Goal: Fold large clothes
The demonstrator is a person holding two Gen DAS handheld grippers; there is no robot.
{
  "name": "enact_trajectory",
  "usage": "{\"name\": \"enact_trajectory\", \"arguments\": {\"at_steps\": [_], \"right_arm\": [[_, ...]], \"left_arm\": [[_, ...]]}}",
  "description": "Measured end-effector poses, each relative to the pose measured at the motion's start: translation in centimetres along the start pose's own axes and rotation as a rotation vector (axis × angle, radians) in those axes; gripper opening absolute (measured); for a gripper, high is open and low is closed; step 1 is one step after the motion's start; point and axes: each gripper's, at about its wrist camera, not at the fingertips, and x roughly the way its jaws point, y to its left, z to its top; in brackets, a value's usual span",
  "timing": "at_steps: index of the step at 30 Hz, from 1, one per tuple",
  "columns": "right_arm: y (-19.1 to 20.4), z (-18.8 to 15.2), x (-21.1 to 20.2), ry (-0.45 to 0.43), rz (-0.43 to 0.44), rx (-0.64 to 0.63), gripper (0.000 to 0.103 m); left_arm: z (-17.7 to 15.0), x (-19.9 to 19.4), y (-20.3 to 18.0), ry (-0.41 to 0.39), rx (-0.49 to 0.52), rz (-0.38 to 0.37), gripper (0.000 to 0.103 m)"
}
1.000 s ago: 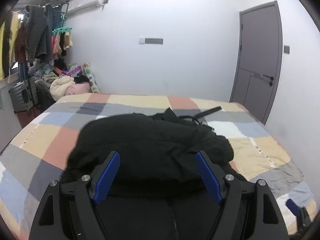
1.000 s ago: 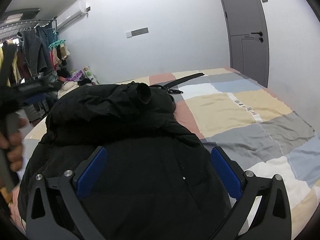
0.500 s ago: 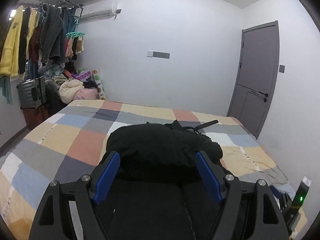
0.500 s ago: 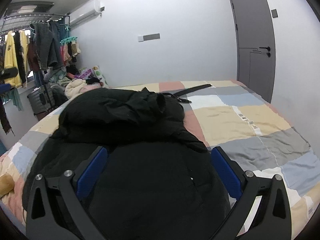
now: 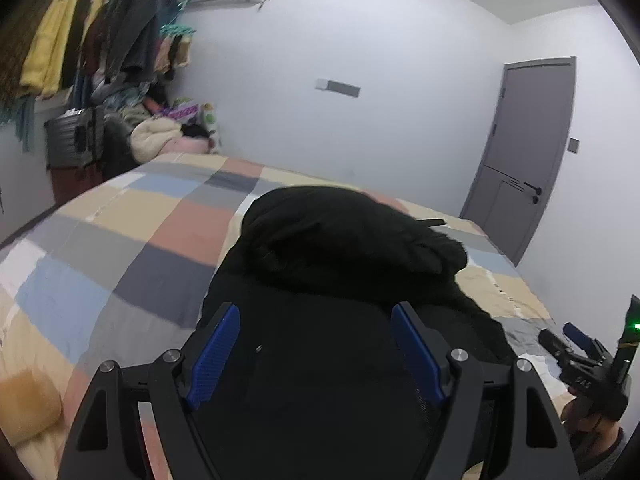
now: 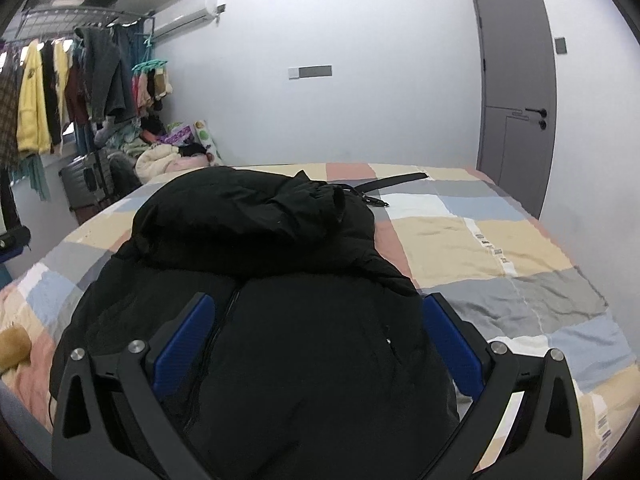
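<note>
A large black padded jacket (image 5: 344, 280) lies on the checked bedspread (image 5: 132, 240), its upper part folded back over its body. It also shows in the right wrist view (image 6: 260, 280). My left gripper (image 5: 316, 344) is open and empty, held above the jacket's near part. My right gripper (image 6: 316, 340) is open and empty, also above the near part of the jacket. The right gripper also shows at the lower right of the left wrist view (image 5: 576, 340), beside the bed.
A black strap (image 6: 384, 184) lies on the bed beyond the jacket. A rack of hanging clothes (image 6: 60, 92), a suitcase (image 6: 86, 184) and a heap of laundry (image 6: 160, 160) stand at the left. A grey door (image 6: 516, 92) is at the right.
Both grippers have drawn back and up from the jacket. The left view has swung left and the right gripper now shows at its lower right.
</note>
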Motion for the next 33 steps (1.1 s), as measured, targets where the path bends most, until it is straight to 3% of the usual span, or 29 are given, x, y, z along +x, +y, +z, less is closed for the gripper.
{"name": "enact_trajectory", "arguments": {"at_steps": [9,13,18,21,23,27,33], "right_arm": [[-2.1,0.0,1.4,0.121,-0.025,0.064,0.103],[-5.0,0.0,3.7,0.262,-0.036,0.107,0.103],[-9.7,-1.6,6.7,0.440,0.017,0.282,0.103],[-10.8,-3.1,8.7,0.521,-0.034,0.231,0.103],[-12.0,-4.5,10.0,0.586,-0.053,0.267,0.103],[-14.2,-7.1,11.8,0.698,0.020,0.425,0.103],[-15.8,-10.5,12.9,0.796,0.167,0.679,0.103]], "left_arm": [[-2.8,2.3,4.0,0.093,-0.079,-0.013,0.078],[-3.7,3.7,5.3,0.154,-0.125,-0.042,0.078],[-5.0,5.6,7.0,0.241,-0.204,-0.065,0.078],[-6.0,6.4,8.4,0.290,-0.249,-0.060,0.078],[-6.5,7.0,9.2,0.320,-0.281,-0.059,0.078],[-6.9,7.7,10.0,0.352,-0.335,-0.068,0.078],[-8.2,9.3,11.5,0.438,-0.447,-0.107,0.078]]}}
